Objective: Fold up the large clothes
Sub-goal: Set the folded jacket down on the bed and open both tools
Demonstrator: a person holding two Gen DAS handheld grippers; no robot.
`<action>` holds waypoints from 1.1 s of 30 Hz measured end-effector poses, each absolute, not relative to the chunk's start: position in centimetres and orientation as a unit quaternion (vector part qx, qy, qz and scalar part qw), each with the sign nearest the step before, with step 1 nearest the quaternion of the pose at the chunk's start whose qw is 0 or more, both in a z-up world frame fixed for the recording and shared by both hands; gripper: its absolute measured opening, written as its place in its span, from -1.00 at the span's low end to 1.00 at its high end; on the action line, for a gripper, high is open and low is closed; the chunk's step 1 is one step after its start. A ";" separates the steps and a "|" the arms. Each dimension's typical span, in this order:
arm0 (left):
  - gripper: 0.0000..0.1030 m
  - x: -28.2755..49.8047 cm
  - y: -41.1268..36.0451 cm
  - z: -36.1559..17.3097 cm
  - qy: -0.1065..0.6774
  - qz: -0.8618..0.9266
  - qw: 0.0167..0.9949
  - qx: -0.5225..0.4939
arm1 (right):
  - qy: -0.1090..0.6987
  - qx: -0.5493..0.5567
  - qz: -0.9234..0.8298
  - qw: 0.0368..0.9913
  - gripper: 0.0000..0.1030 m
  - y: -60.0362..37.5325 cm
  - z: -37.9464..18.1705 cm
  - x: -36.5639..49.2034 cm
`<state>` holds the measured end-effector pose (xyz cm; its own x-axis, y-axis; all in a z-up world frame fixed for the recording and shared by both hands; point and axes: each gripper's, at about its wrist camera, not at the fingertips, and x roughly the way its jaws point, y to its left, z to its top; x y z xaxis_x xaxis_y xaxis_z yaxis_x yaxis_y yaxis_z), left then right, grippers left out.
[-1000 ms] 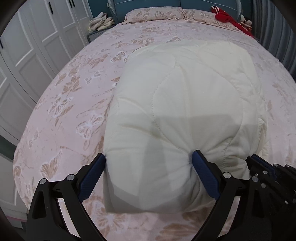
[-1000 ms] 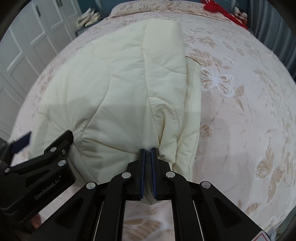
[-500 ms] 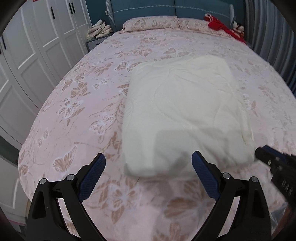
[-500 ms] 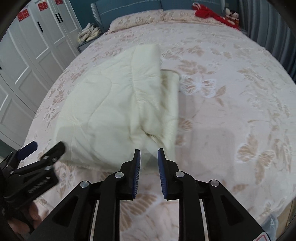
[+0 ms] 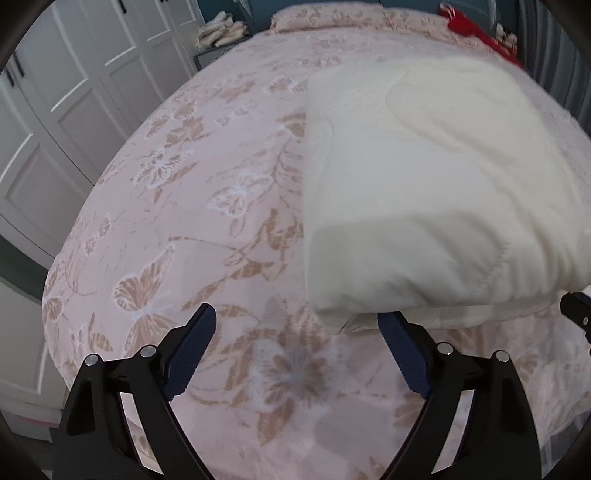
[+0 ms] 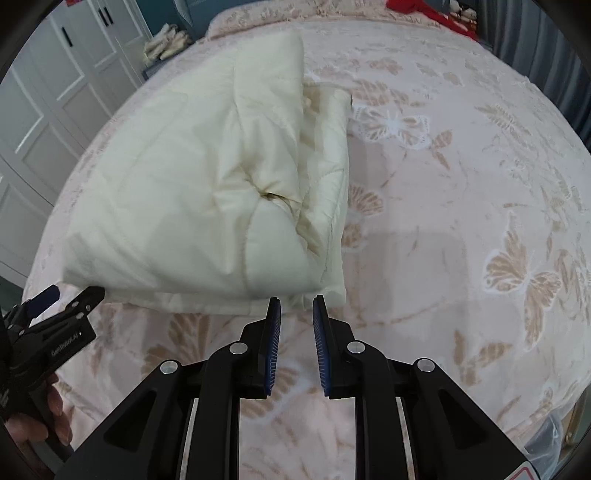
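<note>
Folded cream quilted jacket (image 6: 207,192) lies mid-bed on floral bedspread (image 6: 461,221), toward its near edge. Your left gripper (image 5: 299,343): jaws spread wide, empty. Your right gripper (image 6: 296,328): jaws slightly parted, empty, just before jacket's near edge.

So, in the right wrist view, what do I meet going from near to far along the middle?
Right gripper → folded cream quilt → floral bedspread → pillows at the head of the bed.
</note>
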<state>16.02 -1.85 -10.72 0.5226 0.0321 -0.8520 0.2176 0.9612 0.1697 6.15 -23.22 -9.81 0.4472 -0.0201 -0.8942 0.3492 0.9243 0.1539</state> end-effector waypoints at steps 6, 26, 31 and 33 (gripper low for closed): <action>0.70 14.6 -1.4 -7.5 0.446 -0.053 0.886 0.115 | 0.437 0.142 -0.112 0.881 -0.67 -22.5 -3.8 4.4; 0.91 17.4 -2.9 -11.2 0.471 -0.034 0.867 0.161 | 0.540 0.137 -0.122 0.821 -0.69 -23.2 -13.1 9.3; 0.89 16.3 -3.4 -10.6 0.466 -0.032 0.867 0.175 | 0.531 0.148 -0.125 0.825 -0.61 -23.5 -12.0 8.5; 0.87 14.7 -3.4 -9.6 0.449 -0.045 0.874 0.177 | 0.513 0.156 -0.126 0.835 -0.53 -23.6 -10.4 6.6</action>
